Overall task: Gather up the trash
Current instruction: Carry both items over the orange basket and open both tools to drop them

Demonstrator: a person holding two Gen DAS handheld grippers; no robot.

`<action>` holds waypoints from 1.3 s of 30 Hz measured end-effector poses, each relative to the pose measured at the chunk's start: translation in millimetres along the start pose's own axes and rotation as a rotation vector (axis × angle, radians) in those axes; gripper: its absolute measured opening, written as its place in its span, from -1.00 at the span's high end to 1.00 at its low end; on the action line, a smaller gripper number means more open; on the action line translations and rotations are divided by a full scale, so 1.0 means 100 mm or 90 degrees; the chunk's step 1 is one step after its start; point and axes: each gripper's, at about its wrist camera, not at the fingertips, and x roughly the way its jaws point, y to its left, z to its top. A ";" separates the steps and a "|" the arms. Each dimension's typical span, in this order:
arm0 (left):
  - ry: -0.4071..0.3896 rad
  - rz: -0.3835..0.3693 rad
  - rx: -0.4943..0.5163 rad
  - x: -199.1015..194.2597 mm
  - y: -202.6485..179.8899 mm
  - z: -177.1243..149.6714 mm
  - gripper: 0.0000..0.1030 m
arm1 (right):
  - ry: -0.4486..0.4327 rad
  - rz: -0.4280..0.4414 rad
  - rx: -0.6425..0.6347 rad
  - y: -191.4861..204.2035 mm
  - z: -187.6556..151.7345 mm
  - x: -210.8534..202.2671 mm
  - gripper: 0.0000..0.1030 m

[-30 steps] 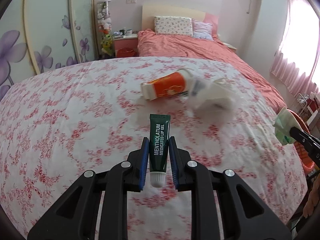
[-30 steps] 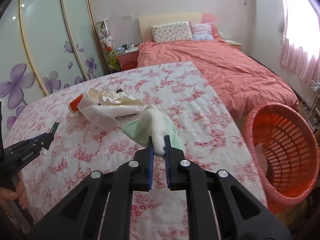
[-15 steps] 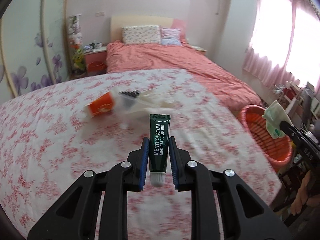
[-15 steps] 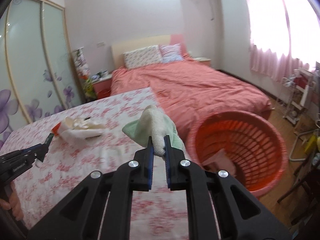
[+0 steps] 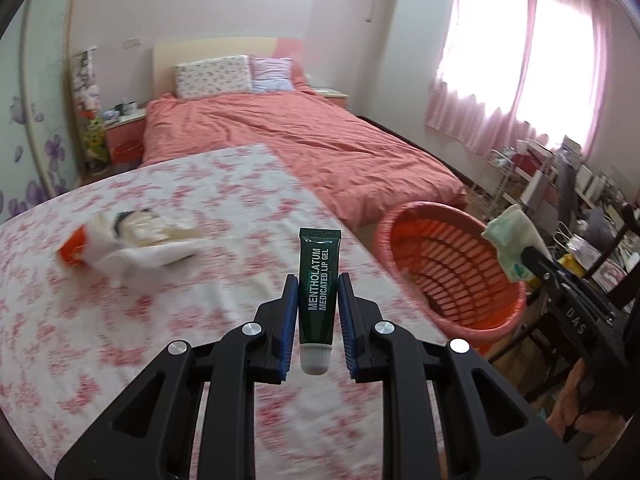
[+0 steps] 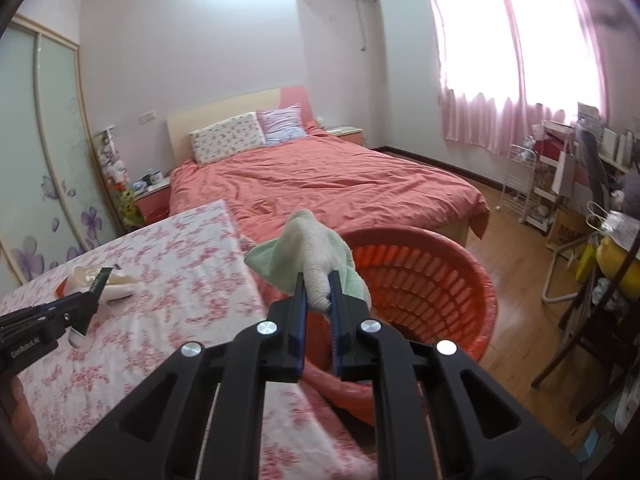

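Two grippers, two bits of trash, both held off the bed at once. Far left on the flowery bedspread [image 5: 168, 320] there's a leftover pile: an orange cup [image 5: 74, 250] on its side with crumpled white wrappers [image 5: 148, 246] bunched against it, pretty blurry in the left wrist view so I can't make out more than that. It sits well away from the basket.

Next over, the left gripper [image 5: 319, 312] is clamped on a dark green lip gel tube [image 5: 319, 284]. The blue pads squeeze the tube's lower half, the white cap hangs toward the camera and the flat crimped end sticks up and away. It's over the bedspread, close to the bed's right edge.

Right of that, off the edge of the bed and down on the wood floor [image 6: 516, 320], stands the orange basket [image 5: 448, 276], a round slotted plastic one, with something pale lying inside that I can't identify.

Then the right gripper [image 6: 319, 292] is pinched nearly closed on a pale green and white cloth [image 6: 312, 256], a bunched-up wad that pokes up past the fingers. It's held just above the basket's near rim, partly over the opening. A hand [image 5: 576, 412] shows at the far right under that gripper.
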 end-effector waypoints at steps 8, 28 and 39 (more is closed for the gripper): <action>0.009 -0.054 0.027 0.28 -0.50 0.10 0.61 | 0.002 -0.028 0.030 -0.34 -0.02 0.10 0.79; 0.058 -0.116 0.078 0.86 -1.30 0.13 0.61 | 0.013 -0.033 0.094 -0.90 0.00 0.47 0.78; 0.097 -0.055 0.060 1.02 -1.12 0.02 -0.06 | 0.034 -0.044 0.120 -1.05 -0.05 0.60 0.09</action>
